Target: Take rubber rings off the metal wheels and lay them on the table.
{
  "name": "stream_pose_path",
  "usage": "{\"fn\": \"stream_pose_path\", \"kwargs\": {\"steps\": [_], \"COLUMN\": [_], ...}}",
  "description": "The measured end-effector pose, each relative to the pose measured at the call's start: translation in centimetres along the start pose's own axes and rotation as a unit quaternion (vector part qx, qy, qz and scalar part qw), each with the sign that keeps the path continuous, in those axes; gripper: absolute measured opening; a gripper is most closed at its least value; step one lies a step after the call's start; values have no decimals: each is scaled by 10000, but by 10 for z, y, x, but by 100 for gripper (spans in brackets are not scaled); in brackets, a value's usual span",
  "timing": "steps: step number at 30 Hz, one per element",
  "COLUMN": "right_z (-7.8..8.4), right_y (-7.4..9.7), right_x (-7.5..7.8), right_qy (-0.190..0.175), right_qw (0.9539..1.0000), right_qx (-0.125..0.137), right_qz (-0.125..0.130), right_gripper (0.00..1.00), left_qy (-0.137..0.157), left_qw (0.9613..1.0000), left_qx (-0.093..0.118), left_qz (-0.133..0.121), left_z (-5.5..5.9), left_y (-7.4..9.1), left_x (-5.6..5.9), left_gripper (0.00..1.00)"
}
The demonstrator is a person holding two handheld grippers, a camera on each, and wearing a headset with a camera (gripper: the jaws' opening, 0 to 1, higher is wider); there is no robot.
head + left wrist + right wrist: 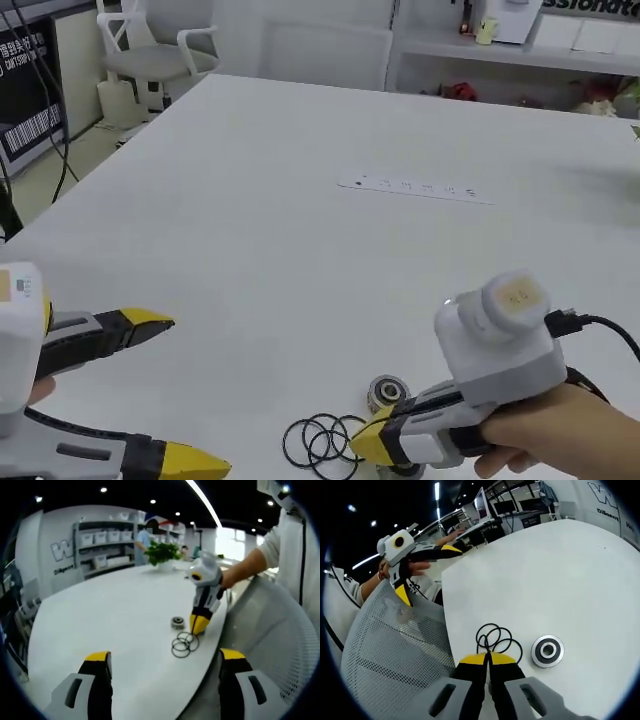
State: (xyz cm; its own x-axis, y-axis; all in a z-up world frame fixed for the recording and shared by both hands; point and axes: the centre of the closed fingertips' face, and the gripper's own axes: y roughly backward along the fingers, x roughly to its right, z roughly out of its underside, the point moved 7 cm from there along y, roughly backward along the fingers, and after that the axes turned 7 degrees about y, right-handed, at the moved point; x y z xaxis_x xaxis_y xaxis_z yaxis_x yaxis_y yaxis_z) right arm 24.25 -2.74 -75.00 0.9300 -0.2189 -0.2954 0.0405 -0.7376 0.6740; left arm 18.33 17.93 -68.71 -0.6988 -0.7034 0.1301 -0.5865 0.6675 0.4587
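Observation:
Several thin black rubber rings (320,440) (184,643) (495,636) lie overlapping on the white table (300,230), close to its near edge. A small metal wheel (387,390) (177,621) (547,651) lies flat just beside them. My right gripper (365,440) (198,626) (489,657), held in a hand, has its yellow tips down at the edge of the pile; the jaws are shut, and a ring's near edge seems pinched between them. My left gripper (175,390) (165,656) (427,572) hovers open to the left, holding nothing.
A flush socket strip (415,187) sits in the tabletop farther back. A white chair (150,50) stands beyond the far left corner. A grey mesh chair back (395,655) (270,630) is close to the near table edge. A potted plant (162,552) stands on the table's far end.

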Motion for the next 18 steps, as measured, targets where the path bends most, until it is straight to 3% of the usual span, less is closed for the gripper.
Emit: {"fn": "stream_pose_path", "kwargs": {"steps": [12, 18], "right_z": [3, 3], "right_y": [0, 8], "right_x": [6, 7], "right_qy": [240, 248], "right_qw": [9994, 9994], "right_qx": [-112, -66], "right_qz": [211, 252], "right_gripper": [2, 4], "left_qy": [75, 50], "left_qw": [10000, 10000], "left_qx": [-10, -7], "left_qz": [23, 27], "left_z": [3, 2], "left_y": [-1, -1], "left_x": [2, 2], "left_gripper": [89, 89]}}
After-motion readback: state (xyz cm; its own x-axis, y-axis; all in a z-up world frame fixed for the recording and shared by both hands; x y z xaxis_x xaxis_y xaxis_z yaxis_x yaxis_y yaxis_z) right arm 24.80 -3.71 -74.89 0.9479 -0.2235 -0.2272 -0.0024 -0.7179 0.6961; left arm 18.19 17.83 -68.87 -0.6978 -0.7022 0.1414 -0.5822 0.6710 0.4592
